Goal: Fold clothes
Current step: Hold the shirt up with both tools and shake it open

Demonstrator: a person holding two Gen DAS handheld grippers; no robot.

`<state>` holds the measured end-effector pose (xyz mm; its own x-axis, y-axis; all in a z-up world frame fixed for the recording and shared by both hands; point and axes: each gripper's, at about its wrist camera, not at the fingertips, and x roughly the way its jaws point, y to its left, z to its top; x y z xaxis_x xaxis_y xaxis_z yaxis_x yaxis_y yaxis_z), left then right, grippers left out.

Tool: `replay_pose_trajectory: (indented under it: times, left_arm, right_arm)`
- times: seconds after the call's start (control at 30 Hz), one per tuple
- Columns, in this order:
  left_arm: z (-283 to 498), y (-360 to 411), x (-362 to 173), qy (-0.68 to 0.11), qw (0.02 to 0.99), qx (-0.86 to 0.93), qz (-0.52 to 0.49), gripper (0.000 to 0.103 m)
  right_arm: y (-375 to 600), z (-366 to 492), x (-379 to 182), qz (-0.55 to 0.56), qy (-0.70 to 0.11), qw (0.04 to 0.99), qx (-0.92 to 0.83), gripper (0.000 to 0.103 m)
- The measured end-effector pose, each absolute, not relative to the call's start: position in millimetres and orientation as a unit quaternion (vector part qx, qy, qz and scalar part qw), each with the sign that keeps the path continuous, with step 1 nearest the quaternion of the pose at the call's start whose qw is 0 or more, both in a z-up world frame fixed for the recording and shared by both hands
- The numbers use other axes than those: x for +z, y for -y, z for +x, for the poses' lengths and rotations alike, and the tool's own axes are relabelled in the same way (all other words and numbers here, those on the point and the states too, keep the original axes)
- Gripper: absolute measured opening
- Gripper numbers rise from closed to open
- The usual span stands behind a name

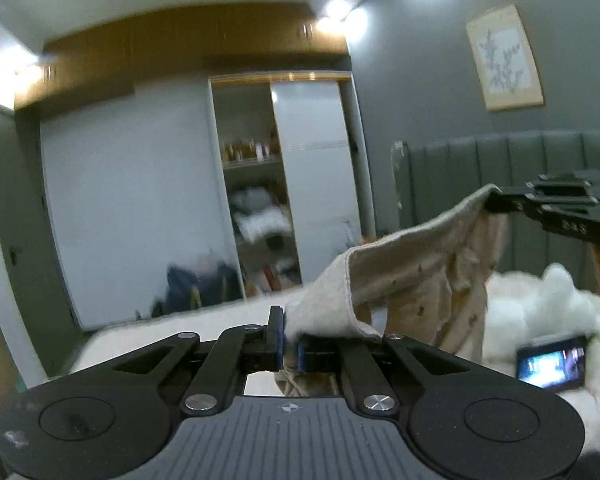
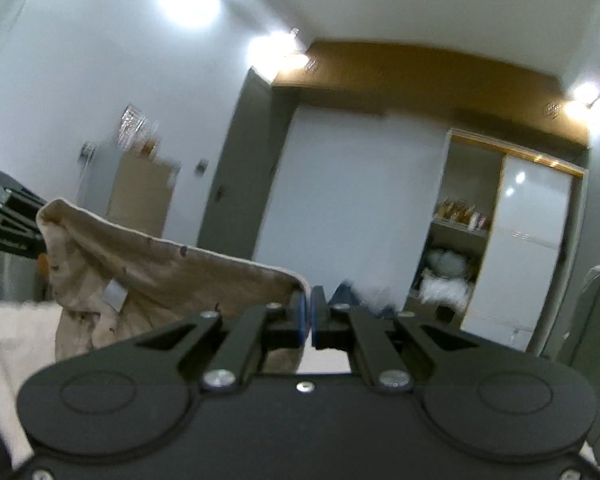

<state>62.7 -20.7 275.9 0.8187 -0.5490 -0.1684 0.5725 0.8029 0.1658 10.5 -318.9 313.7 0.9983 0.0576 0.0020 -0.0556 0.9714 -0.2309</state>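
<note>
A beige garment [image 1: 400, 272] with small dark prints hangs stretched in the air between my two grippers. In the left wrist view my left gripper [image 1: 290, 344] is shut on one end of its edge, and cloth bunches between the blue pads. The right gripper [image 1: 494, 202] pinches the other end, up at the right. In the right wrist view the right gripper [image 2: 310, 316] is shut on a corner of the garment [image 2: 160, 268]. From there the cloth runs left to the left gripper [image 2: 40, 228] and sags in folds below.
Under the garment lies a white fluffy blanket [image 1: 540, 300] with a small lit screen [image 1: 552, 366] on it. A green padded headboard [image 1: 480, 168] stands behind. Across the pale bed [image 1: 204, 332] is an open wardrobe [image 1: 256, 208], with dark bags [image 1: 196, 284] on the floor.
</note>
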Motion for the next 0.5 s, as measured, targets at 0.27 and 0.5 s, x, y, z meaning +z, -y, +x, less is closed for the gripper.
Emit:
replay_pose_trajectory:
  times: [0.27, 0.5]
  left_arm:
    - [51, 33, 371, 0.01, 0.953, -0.286, 0.103, 0.004]
    - [41, 37, 403, 0.025, 0.949, -0.286, 0.131, 0.004]
  right_arm:
    - [328, -10, 376, -0.13, 0.063, 0.989, -0.002, 0.001]
    - [330, -15, 402, -0.141, 0.075, 0.987, -0.011, 0.001]
